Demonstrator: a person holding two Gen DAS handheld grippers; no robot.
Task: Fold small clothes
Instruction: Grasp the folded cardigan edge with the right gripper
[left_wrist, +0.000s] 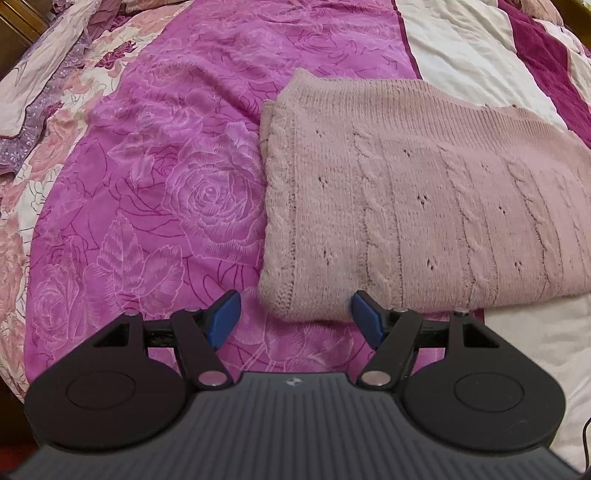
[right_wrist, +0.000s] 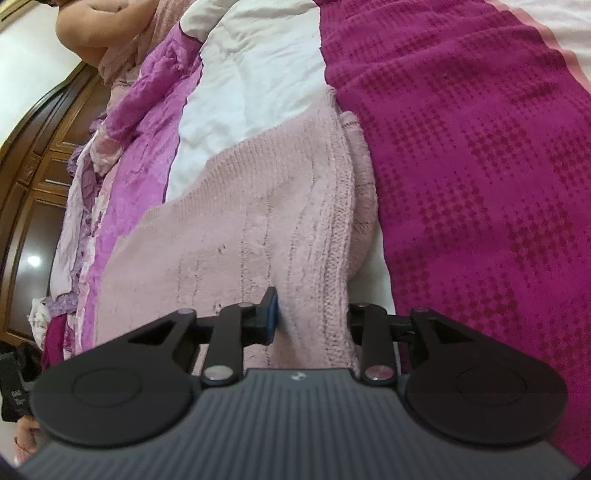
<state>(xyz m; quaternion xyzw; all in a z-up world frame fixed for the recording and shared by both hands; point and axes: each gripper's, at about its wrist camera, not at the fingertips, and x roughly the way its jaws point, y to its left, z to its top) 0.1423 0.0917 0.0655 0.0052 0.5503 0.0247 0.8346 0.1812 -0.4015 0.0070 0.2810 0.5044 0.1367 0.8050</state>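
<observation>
A pale pink cable-knit sweater (left_wrist: 406, 192) lies folded into a rectangle on the bed. In the left wrist view my left gripper (left_wrist: 291, 319) is open, its blue pads on either side of the sweater's near left corner without pinching it. In the right wrist view the sweater (right_wrist: 236, 221) fills the middle. My right gripper (right_wrist: 310, 321) has a fold of the sweater's ribbed edge between its fingers; the left blue pad (right_wrist: 272, 317) presses on the knit and the right finger is hidden under the fabric.
The bed is covered by a magenta rose-print quilt (left_wrist: 166, 184) with white panels (left_wrist: 461, 51) and a dark magenta knitted throw (right_wrist: 480, 166). A dark wooden wardrobe (right_wrist: 33, 184) stands beside the bed. A person's arm (right_wrist: 88, 29) shows at the far top left.
</observation>
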